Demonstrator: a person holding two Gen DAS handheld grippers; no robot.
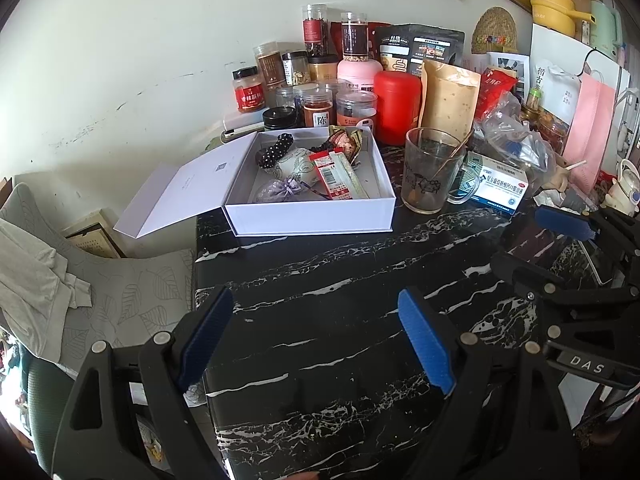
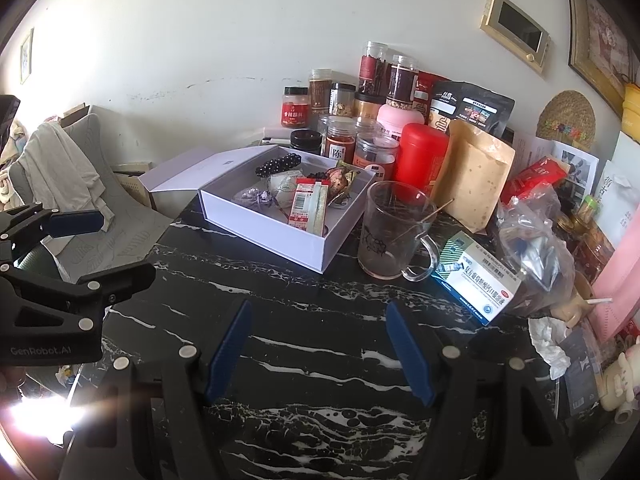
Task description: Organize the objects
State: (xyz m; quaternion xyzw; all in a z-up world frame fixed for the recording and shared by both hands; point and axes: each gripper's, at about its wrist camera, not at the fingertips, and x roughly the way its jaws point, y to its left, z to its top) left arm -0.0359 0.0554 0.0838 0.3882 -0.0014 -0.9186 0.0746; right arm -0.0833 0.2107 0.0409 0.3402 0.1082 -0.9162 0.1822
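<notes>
An open white box (image 1: pixel 312 216) (image 2: pixel 264 232) stands on the black marble table (image 1: pixel 340 280) (image 2: pixel 304 320), its lid folded out to the left. It holds a black beaded band (image 1: pixel 276 148), a purple sachet (image 1: pixel 280 192), a red-and-white packet (image 1: pixel 334 176) (image 2: pixel 305 204) and candy wrappers. My left gripper (image 1: pixel 316 336) is open and empty above the table, in front of the box. My right gripper (image 2: pixel 320 352) is open and empty, also in front of the box. Each gripper shows at the side of the other's view.
A glass mug (image 1: pixel 432 172) (image 2: pixel 390 232) with a spoon stands right of the box, next to a blue-and-white medicine box (image 1: pixel 498 188) (image 2: pixel 478 280). Jars, a red canister (image 1: pixel 396 106) and pouches crowd the back by the wall. A chair with cloth (image 1: pixel 36 276) is at left.
</notes>
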